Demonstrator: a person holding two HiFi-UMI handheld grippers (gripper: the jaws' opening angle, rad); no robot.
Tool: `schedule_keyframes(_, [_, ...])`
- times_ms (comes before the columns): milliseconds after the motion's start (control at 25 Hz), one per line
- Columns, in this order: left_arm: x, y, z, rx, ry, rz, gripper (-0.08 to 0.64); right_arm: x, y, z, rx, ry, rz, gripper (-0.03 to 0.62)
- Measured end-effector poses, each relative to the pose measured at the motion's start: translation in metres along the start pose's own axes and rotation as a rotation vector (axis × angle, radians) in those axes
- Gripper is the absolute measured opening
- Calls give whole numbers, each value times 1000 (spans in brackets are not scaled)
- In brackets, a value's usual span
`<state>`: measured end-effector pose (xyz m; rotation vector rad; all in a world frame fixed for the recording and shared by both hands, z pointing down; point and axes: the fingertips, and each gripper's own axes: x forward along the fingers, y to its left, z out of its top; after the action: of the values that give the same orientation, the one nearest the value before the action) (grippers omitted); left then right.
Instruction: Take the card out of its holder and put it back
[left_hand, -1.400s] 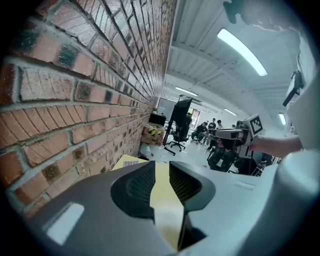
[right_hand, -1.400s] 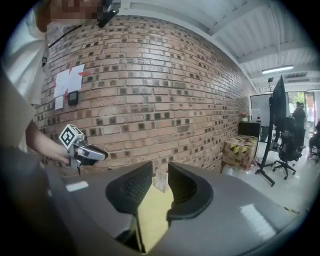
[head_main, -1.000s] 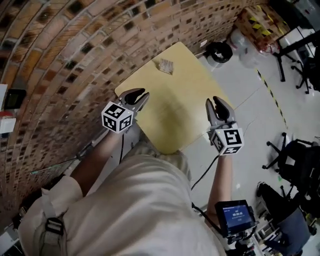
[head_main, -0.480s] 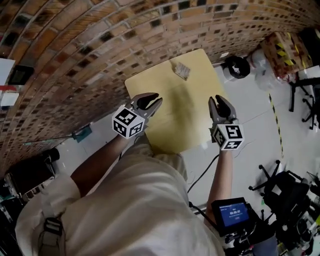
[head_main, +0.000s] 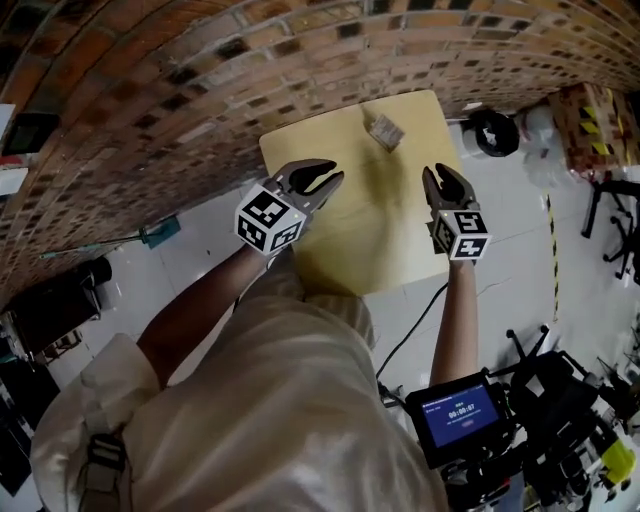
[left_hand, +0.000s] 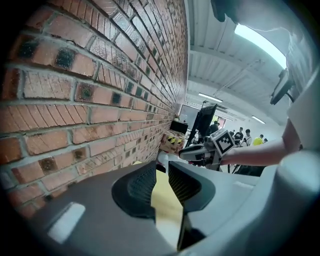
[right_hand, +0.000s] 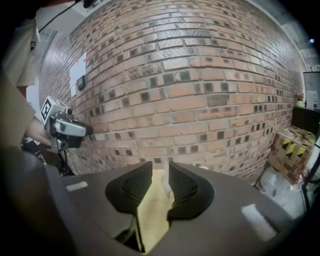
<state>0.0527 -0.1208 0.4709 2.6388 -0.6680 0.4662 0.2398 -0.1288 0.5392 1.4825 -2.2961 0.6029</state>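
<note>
A small clear card holder with a pale card (head_main: 385, 130) stands near the far edge of the yellow table (head_main: 370, 235), close to the brick wall. My left gripper (head_main: 326, 180) hovers over the table's left part, open and empty. My right gripper (head_main: 444, 178) hangs over the right part, also open with nothing between its jaws. Both are well short of the holder. In the right gripper view the card holder (right_hand: 165, 181) shows far off through the gap between the jaws of the right gripper (right_hand: 160, 169). The left gripper view shows only the table (left_hand: 165, 202) between the jaws of the left gripper (left_hand: 162, 169).
A brick wall (head_main: 190, 100) runs along the table's far and left sides. A black round object (head_main: 492, 130) and a taped cardboard box (head_main: 590, 120) sit on the floor to the right. Office chairs (head_main: 560, 390) and a device with a lit screen (head_main: 462, 415) are near my right side.
Both grippers have moved forward over the table, the left one from the table's left corner inward. The head view has swung, so the holder sits further right in the picture.
</note>
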Motion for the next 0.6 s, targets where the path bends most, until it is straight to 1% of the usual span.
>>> schedule_keyframes(120, [11, 10, -3, -2, 2, -7, 97, 21, -5, -3, -21, 45, 15, 97])
schedule_keyframes(240, [22, 18, -6, -7, 16, -8, 101, 41, -9, -5, -21, 56, 30, 97])
schedule_keyframes(360, [30, 13, -15, -21, 34, -13, 103, 44, -10, -19, -12, 85, 44, 97])
schedule_keyframes(600, [35, 16, -18, -32, 51, -14, 104, 58, -16, -29, -6, 116, 56, 97])
